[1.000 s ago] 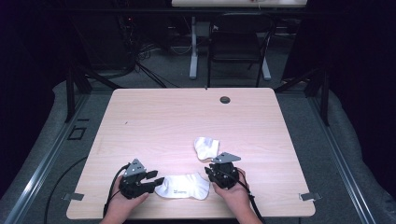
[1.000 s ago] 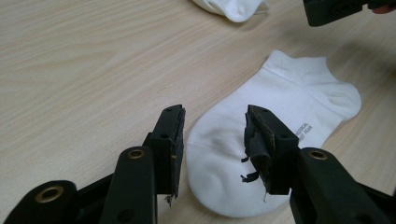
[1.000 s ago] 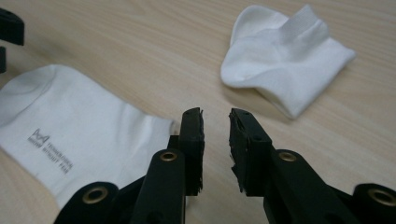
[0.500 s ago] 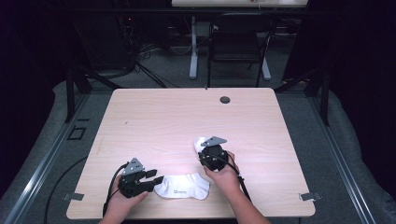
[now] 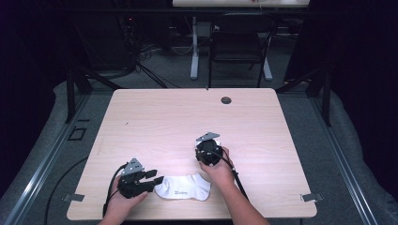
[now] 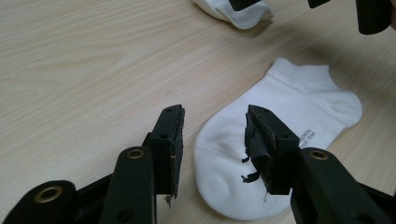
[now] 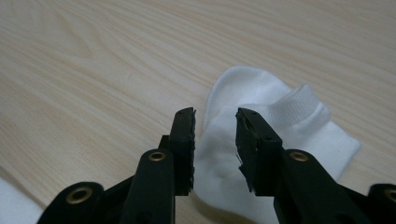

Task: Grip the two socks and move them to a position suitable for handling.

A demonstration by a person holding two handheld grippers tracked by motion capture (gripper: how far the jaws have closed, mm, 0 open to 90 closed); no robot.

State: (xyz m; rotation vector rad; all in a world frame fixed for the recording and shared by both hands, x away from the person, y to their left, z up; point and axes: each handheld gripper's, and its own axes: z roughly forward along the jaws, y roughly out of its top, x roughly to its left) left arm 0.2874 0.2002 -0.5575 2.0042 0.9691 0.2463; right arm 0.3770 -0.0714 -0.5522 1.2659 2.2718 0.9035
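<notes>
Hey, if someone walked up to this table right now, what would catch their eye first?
Two white socks on the pale wooden table: the flat sock lies at the near edge by the left gripper, whose jaws are open at its toe. The crumpled sock lies farther in, under the right gripper, jaws open above it.

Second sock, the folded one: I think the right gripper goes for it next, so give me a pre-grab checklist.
1. Right gripper jaws open: ok; they have just been opening.
2. Folded sock lined up ahead of those jaws: ok.
3. Pads already pressing the folded sock: cannot tell; none seen.
4. Flat sock lying spread near the table edge: ok.
5. Left gripper open over the flat sock's toe, not clamping: ok.
6. The two socks apart: ok.
</notes>
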